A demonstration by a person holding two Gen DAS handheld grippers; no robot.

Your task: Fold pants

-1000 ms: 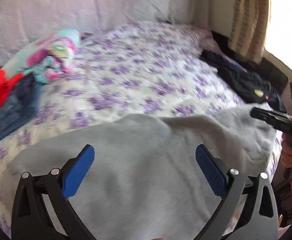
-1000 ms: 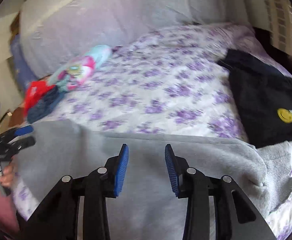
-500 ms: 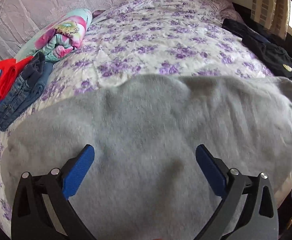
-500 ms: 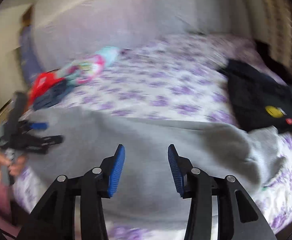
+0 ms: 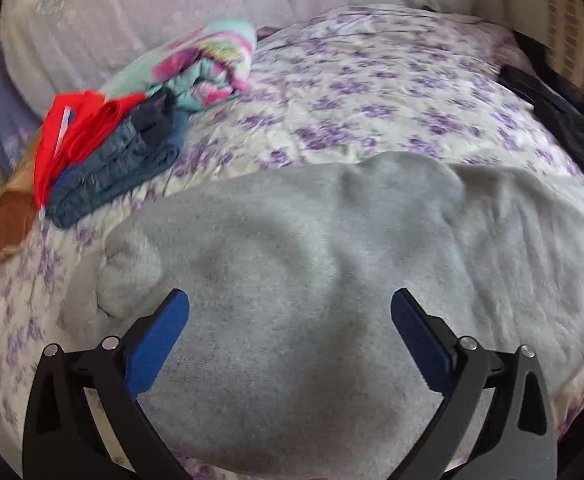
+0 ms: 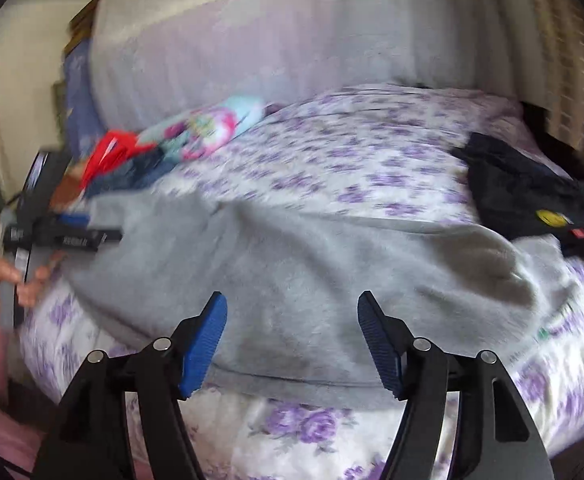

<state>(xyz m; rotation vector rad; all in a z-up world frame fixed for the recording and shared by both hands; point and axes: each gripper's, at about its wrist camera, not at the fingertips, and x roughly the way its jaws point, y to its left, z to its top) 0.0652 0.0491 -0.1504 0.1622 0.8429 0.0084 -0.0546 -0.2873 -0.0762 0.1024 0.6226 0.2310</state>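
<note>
A pair of soft grey fleece pants (image 5: 331,248) lies spread across the near edge of a bed covered in a white sheet printed with purple flowers (image 5: 371,100). The pants' long axis runs crosswise, side to side along the bed's edge, with one bunched end at the far left and the other end trailing off to the right.

The left gripper (image 5: 290,340), black with blue pads, hovers over the middle of the grey cloth. Its jaws stand wide apart and nothing is caught between them.

The right gripper (image 6: 292,344) hangs over the near hem of the pants. Its jaws have just been opening and now stand apart, with the grey cloth lying below the gap, unpinched.

Beyond the left jaws, up and to the left, sits a stack of folded clothes: dark blue denim (image 5: 112,172), a bright red garment (image 5: 76,128), and a turquoise and pink patterned piece (image 5: 204,64). Beyond the right jaws, off to the right, lies a black garment with a yellow round badge (image 6: 531,192), touching the pants' right end.
</note>
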